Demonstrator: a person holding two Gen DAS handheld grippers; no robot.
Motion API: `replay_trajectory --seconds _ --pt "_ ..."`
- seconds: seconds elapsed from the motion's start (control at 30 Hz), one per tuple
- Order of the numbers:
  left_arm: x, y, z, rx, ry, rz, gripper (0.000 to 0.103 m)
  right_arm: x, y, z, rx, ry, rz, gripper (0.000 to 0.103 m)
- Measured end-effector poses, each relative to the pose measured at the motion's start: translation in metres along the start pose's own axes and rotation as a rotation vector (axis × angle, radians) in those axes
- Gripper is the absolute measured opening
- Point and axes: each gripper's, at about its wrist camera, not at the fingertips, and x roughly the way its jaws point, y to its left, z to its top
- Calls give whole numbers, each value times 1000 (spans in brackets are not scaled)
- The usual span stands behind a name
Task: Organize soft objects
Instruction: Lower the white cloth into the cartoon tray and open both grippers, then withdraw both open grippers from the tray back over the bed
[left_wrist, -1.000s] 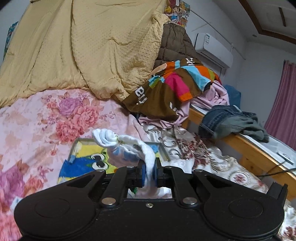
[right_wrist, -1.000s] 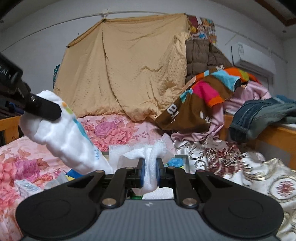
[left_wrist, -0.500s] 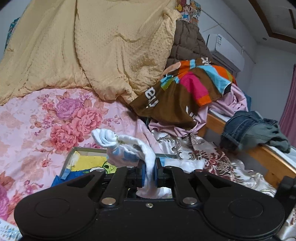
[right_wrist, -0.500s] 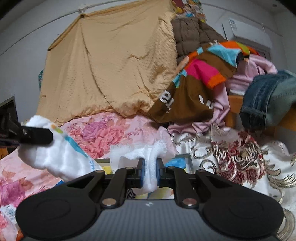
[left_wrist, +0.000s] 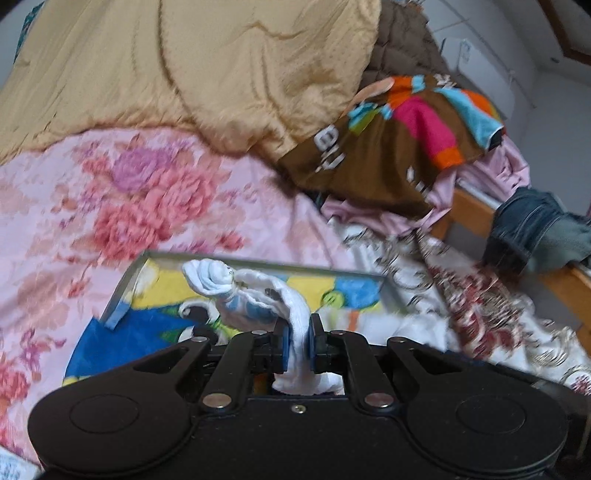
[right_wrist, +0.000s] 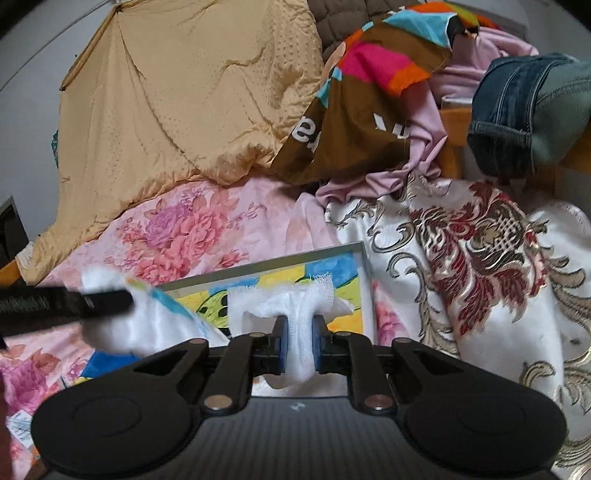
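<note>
Left gripper (left_wrist: 297, 343): clamped on white sock (left_wrist: 258, 295), above tray (left_wrist: 122, 291) on bed. Right gripper (right_wrist: 298, 345): jaws opening, gauze cloth (right_wrist: 291, 306) between pads, over tray's far right corner. Lower both inside tray rim before full release; avoid snagging.

Heaped at the back, a tan quilted blanket (right_wrist: 192, 96) over a pink floral bedsheet (left_wrist: 122, 199). Beside it, a brown garment with bright colour blocks (right_wrist: 373, 85), draped on pale pink cloth (right_wrist: 428, 125). Further right, folded blue denim jeans (right_wrist: 517, 107) on a wooden bed rail (left_wrist: 476, 214). Nearer, a white cover with red and gold ornament (right_wrist: 476, 254).
</note>
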Motion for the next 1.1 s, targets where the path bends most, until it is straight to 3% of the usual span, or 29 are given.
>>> replay_trajectory --seconds 0.2,0.43,0.53,0.77,1.1 --pt "10 12 -12 -7 83 51 12 7 4 -3 -8 71 10 23" --pt "13 17 -19 4 148 89 17 7 10 -4 -28 93 2 31" --pt "11 20 -19 -2 154 95 19 8 11 -4 -40 101 0 40" --pt "2 23 -16 -8 150 126 41 7 13 -4 -52 113 5 62" --pt "-26 17 -16 17 83 171 69 -8 21 -3 -81 108 6 83"
